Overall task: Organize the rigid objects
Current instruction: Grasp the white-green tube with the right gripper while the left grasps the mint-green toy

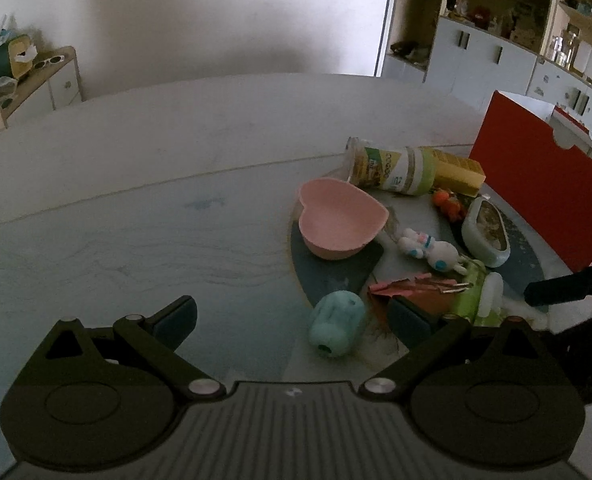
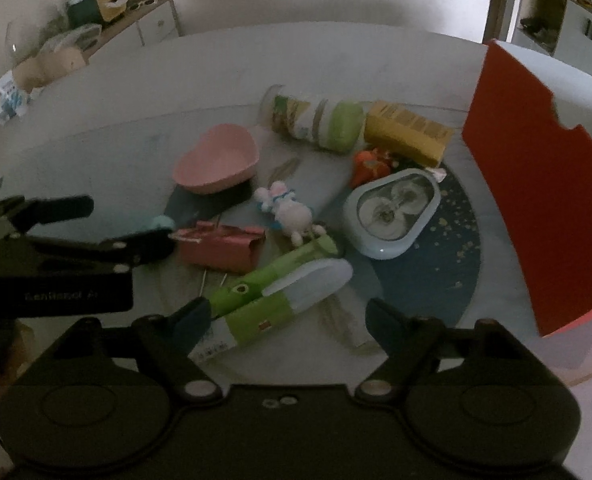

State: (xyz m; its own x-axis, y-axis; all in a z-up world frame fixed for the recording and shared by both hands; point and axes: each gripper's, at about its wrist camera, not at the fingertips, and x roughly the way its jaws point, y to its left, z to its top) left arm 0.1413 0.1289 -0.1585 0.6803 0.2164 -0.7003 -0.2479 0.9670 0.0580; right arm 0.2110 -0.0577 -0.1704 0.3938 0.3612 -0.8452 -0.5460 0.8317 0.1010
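A pick is being approached. The right hand-held gripper [image 2: 283,316] is held open over the green-and-white package [image 2: 279,292] lying on the bench [image 2: 135,120] just before the pink box [image 2: 221,246]; closing is called for next. The left hand-held gripper [image 1: 296,314] stands open, empty.

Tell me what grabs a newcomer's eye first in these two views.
The tall red box at the table's right edge dominates. Beside it lies a jumble of small things, with the pink heart-shaped bowl at its left and a white bunny toy in the middle.
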